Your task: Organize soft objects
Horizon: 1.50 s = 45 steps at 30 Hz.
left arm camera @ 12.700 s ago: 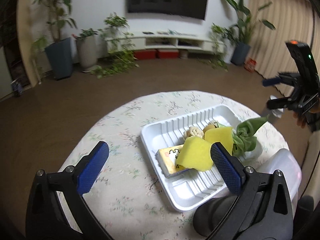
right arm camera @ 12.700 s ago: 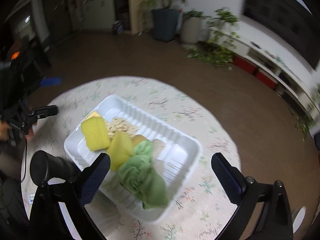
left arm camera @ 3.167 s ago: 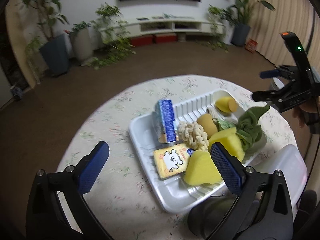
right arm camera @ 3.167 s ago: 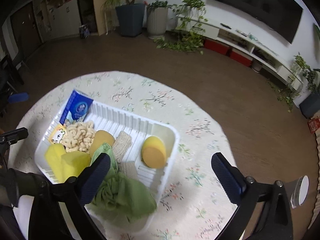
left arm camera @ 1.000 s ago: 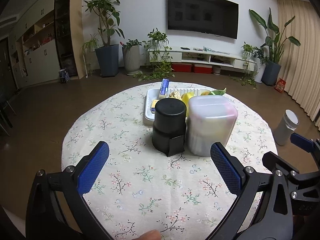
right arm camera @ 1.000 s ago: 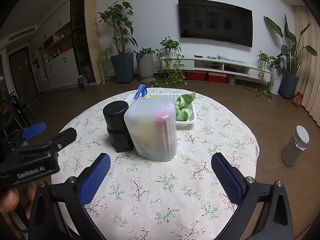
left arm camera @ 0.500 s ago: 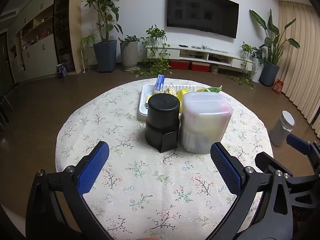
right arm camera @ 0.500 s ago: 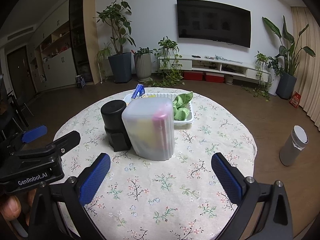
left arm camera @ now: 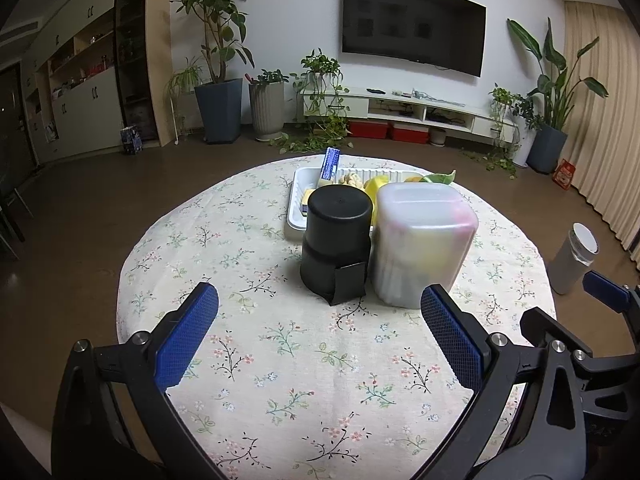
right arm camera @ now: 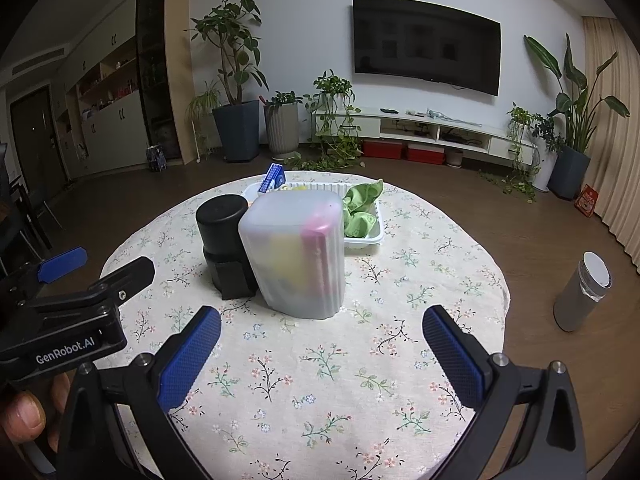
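Now, from left to right: the left claw (left arm camera: 318,334) hangs released and empty over the near tabletop (left arm camera: 248,248), well short of everything. Ahead, a black cylinder (left arm camera: 336,242) touches a frosted container (left arm camera: 424,244), likely kept upright as storage. Behind them the white tray (right arm camera: 362,242) holds the soft objects, among them a blue packet (left arm camera: 331,163) and green cloth (right arm camera: 362,210), apparently gathered there. The right claw (right arm camera: 322,344) is likewise spread, holding nothing.
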Each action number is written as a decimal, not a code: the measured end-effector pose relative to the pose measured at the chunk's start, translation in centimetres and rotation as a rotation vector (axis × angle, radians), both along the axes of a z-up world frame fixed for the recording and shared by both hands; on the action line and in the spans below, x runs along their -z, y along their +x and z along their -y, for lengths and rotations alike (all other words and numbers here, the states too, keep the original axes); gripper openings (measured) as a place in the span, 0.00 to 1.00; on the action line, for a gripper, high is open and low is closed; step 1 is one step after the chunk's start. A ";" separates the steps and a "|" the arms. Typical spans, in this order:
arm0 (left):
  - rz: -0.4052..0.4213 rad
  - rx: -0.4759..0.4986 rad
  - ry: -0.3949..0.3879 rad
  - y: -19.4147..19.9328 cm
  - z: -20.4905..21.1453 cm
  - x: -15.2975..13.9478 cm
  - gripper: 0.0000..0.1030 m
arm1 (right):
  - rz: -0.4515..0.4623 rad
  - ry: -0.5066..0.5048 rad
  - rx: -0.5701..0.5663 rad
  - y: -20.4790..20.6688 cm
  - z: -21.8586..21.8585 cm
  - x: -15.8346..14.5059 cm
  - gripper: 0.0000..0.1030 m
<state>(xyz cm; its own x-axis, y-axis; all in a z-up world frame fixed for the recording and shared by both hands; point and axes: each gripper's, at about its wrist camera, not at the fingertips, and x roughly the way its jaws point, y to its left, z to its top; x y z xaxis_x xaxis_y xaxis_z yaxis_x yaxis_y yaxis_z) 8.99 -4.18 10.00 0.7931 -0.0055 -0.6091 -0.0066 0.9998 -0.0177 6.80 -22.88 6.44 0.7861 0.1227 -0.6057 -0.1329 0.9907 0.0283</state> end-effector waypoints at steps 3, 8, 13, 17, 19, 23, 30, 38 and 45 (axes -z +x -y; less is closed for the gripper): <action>0.000 0.000 -0.001 0.0 0.0 0.0 1.00 | 0.002 -0.001 0.000 0.0 0.0 0.0 1.00; -0.002 0.000 0.001 0.0 -0.1 0.1 1.00 | 0.002 -0.003 0.000 0.0 -0.1 0.0 1.00; -0.009 -0.005 0.003 0.1 -0.2 0.4 1.00 | 0.003 -0.006 0.004 0.0 0.0 0.1 1.00; -0.009 -0.012 0.007 0.1 0.0 0.5 1.00 | 0.005 -0.009 0.010 0.0 0.1 0.2 1.00; -0.008 -0.019 0.010 0.1 0.0 0.5 1.00 | 0.004 -0.011 0.014 -0.1 0.2 0.3 1.00; 0.001 -0.018 0.021 0.0 0.1 0.5 1.00 | 0.003 -0.013 0.015 -0.1 0.2 0.2 1.00; 0.008 -0.010 0.021 -0.2 0.4 0.4 1.00 | -0.001 -0.015 0.015 -0.2 0.1 0.3 1.00; 0.012 -0.004 0.016 -0.3 0.6 0.3 1.00 | -0.002 -0.016 0.016 -0.1 0.1 0.3 1.00; 0.012 0.008 0.006 -0.3 0.6 0.1 1.00 | -0.001 -0.015 0.015 -0.1 0.1 0.3 1.00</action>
